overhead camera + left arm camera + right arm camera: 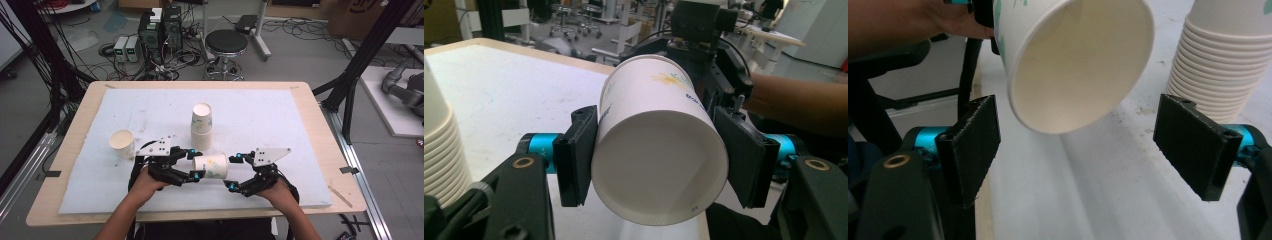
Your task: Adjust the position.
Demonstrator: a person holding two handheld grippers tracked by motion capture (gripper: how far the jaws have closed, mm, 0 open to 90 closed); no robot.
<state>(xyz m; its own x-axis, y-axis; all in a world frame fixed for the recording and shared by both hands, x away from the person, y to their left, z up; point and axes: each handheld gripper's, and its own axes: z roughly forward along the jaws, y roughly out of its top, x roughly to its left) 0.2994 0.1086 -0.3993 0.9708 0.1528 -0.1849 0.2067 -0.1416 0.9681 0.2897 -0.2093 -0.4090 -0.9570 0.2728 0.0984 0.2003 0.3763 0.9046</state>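
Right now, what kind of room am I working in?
Most likely a robotics lab or test workshop. Behind the table the floor holds computer towers amid tangled cables, a round stool and black frame posts, and a grey robot arm lies at right.

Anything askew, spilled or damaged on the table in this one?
Nothing spilled or damaged. The paper cup lies sideways only because the left tongs grip its base. The stack of cups and lone cup stand upright.
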